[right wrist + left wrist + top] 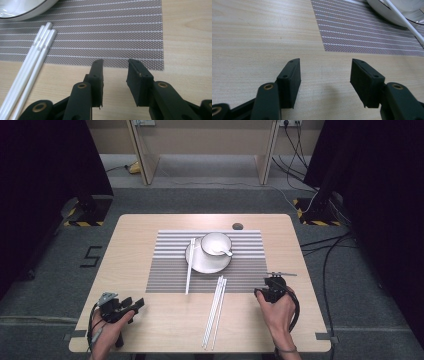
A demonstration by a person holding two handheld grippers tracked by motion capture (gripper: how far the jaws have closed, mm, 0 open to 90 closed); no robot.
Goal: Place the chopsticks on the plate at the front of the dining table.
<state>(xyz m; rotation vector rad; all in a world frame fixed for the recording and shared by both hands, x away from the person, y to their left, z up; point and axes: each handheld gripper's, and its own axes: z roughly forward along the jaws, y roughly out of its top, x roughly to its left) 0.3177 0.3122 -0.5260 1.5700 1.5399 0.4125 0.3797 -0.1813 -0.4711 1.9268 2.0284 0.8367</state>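
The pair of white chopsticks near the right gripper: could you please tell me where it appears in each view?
High view: the chopsticks lie low and centre, running from the placemat's near edge onto bare table, left of the right gripper.
Left gripper view: this pair is not in the picture.
Right gripper view: at the left, slanting from the mat to the bottom corner.
Shared landmark: the striped placemat.

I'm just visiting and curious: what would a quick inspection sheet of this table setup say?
Surface: wooden table with a striped placemat.
Job's things: white chopsticks lie half on the mat's near edge; another stick leans on the plate; bowl with spoon sits on the plate.
Clutter: nothing seen.
Grippers: left gripper open, empty; right gripper open, empty, beside the chopsticks.
Cables: black cables on the floor at right.
Surroundings: dark curtains, grey floor.
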